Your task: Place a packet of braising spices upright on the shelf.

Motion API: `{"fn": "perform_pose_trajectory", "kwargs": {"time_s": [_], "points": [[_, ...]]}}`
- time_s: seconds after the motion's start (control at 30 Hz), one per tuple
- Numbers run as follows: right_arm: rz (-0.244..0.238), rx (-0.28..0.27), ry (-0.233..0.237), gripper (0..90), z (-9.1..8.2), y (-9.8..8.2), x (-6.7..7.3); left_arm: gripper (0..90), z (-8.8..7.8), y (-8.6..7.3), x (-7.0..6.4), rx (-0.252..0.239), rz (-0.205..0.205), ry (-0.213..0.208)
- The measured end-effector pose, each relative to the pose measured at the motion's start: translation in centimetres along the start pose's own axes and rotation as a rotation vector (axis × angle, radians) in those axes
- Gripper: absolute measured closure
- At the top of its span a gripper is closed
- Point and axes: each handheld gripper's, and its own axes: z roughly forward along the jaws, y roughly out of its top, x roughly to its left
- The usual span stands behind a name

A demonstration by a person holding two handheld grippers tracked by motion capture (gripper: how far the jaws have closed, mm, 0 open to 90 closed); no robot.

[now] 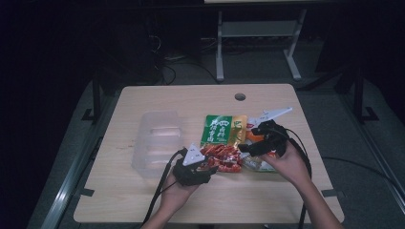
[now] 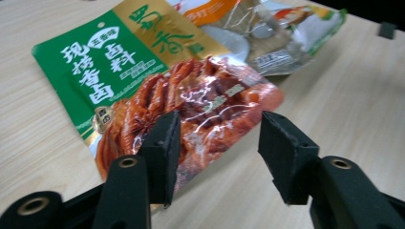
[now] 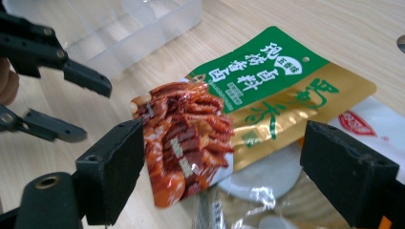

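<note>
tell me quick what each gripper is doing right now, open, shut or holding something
Left gripper: open, jaws astride the corner of the green and red seasoning packet, not clamped on it.
Right gripper: open wide, holding nothing, above the packets.

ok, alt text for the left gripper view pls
The left tongs stand open over a green, gold and red seasoning packet on the wooden table, their two black jaws either side of its red end, not visibly pressing it. A second, clear-fronted packet lies past the first one's far end.
</note>
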Motion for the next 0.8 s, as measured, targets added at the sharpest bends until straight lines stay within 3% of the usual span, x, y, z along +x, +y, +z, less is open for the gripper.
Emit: {"fn": "perform_pose_trajectory", "kwargs": {"time_s": [0.07,0.1,0.2,0.27,0.47,0.8], "points": [[0.009,0.007,0.003,14.5,0.5,0.7,-0.4,53.4,0.4,0.0,0.2,0.011,-0.031,-0.018],[0.017,0.024,0.005,14.6,0.8,1.2,-0.7,54.9,0.7,0.0,0.4,0.025,-0.028,-0.018],[0.023,0.032,0.011,14.5,1.3,1.8,-1.1,58.9,1.2,-0.1,0.3,0.034,-0.045,-0.003],[0.040,0.067,0.008,14.6,2.3,2.8,-2.0,66.6,1.6,-0.1,0.3,0.048,-0.025,0.013],[0.073,0.121,-0.022,15.9,4.4,4.1,-3.4,79.2,2.8,-0.2,0.5,0.107,-0.035,0.058],[0.150,0.221,-0.066,19.2,7.7,3.8,-5.3,82.3,4.1,-0.8,0.4,0.171,-0.039,0.102]]}}
